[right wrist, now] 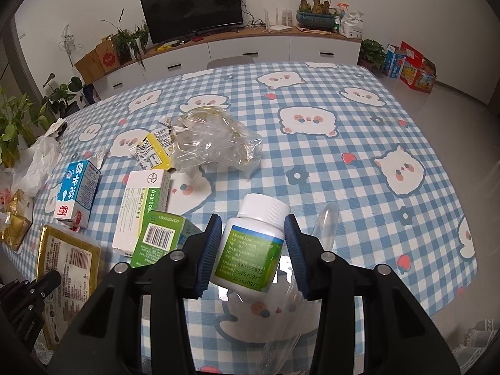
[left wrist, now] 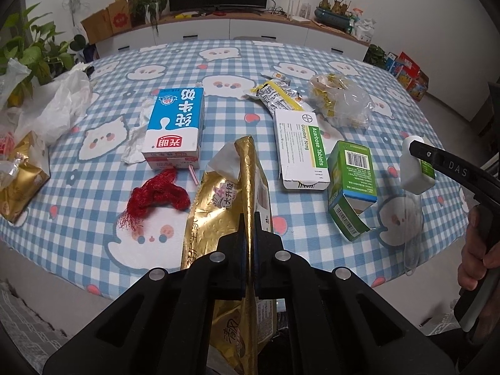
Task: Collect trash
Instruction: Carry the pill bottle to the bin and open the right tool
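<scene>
My left gripper (left wrist: 249, 218) is shut on the edge of a gold foil snack bag (left wrist: 225, 193) and holds it at the table's near edge; the bag also shows in the right wrist view (right wrist: 67, 268). My right gripper (right wrist: 253, 243) is shut on a white pill bottle (right wrist: 253, 243) with a green label, held above the table; the bottle shows in the left wrist view (left wrist: 415, 168). On the checked tablecloth (right wrist: 343, 162) lie a blue milk carton (left wrist: 175, 128), a red net (left wrist: 156, 195), a white Acarbose box (left wrist: 300, 147), a green box (left wrist: 351, 184) and a clear plastic bag (left wrist: 343, 100).
A yellow wrapper (left wrist: 275, 93) lies beyond the white box. White plastic bags (left wrist: 59, 106) and a second gold packet (left wrist: 22, 175) sit at the table's left edge. A clear plastic tube (right wrist: 326, 225) lies under my right gripper. A TV cabinet (right wrist: 250, 50) stands behind.
</scene>
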